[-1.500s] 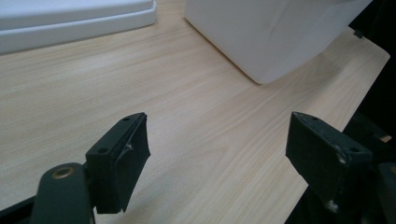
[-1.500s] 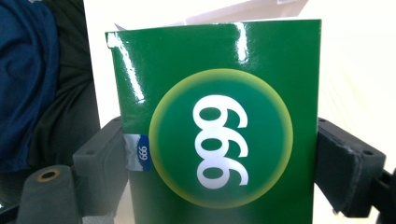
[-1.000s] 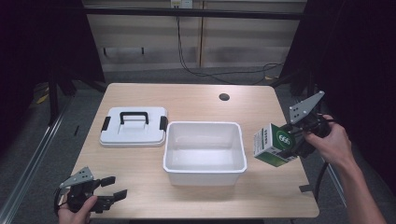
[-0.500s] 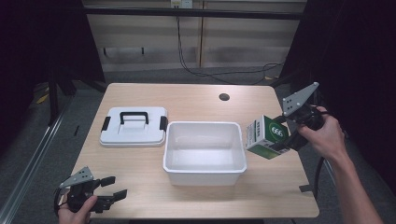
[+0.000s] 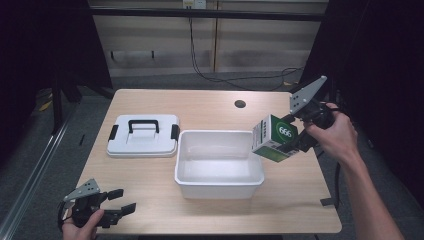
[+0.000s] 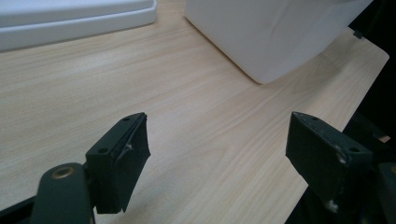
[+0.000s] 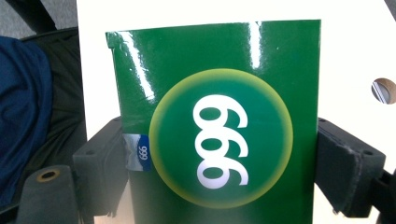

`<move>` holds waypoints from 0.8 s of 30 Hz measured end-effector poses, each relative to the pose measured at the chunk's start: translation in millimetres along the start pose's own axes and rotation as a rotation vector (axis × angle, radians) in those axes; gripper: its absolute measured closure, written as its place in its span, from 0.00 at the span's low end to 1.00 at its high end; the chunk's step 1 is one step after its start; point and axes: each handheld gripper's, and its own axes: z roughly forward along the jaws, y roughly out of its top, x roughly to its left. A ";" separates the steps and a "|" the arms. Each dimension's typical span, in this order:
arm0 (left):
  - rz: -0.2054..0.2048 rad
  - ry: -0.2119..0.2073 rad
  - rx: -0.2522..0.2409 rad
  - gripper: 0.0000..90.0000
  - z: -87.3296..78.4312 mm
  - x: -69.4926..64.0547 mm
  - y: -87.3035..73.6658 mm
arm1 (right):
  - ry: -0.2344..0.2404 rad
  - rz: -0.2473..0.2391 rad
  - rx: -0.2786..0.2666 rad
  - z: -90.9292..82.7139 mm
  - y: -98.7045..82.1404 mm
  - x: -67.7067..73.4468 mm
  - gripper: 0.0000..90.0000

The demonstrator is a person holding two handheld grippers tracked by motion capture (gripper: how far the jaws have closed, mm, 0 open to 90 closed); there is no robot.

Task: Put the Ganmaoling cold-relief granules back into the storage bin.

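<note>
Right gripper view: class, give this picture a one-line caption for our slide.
The right tongs clamp a glossy green box printed with white digits in a yellow-edged circle.

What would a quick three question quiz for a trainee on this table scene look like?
1. True or false: the white lid is on the white bin.
2. What does the right gripper hold?
3. The left gripper is: A) open, holding nothing, B) shut on the lid.

Key
1. False; the lid lies on the table beside the bin.
2. The green box marked 666, raised over the bin's right rim.
3. A.
</note>
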 end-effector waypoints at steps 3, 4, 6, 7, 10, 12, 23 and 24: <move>0.002 0.000 -0.003 0.24 -0.4 0.0 -0.1 | -0.006 -0.021 -0.014 -3.2 12.5 1.6 0.17; -0.001 0.001 -0.002 0.24 -0.3 0.2 -0.1 | -0.011 -0.030 -0.009 -3.0 16.1 1.5 0.17; 0.004 0.000 -0.003 0.24 -0.6 0.2 0.0 | -0.014 -0.037 -0.002 -2.6 22.1 1.8 0.17; 0.003 -0.001 -0.003 0.24 -0.5 0.0 0.0 | -0.012 -0.040 -0.008 -2.0 25.0 2.2 0.17; 0.002 -0.001 -0.002 0.24 -0.3 0.1 0.0 | -0.003 -0.045 -0.005 2.0 30.5 3.0 0.17; 0.002 -0.002 -0.001 0.24 -0.1 0.1 0.1 | -0.002 -0.050 0.008 7.7 34.2 3.3 0.17; 0.003 0.000 -0.002 0.24 -0.4 0.0 0.1 | 0.024 -0.077 0.082 34.0 54.8 7.7 0.17; 0.004 0.000 -0.003 0.24 -0.5 0.1 0.1 | 0.018 -0.082 0.098 36.0 56.3 8.2 0.17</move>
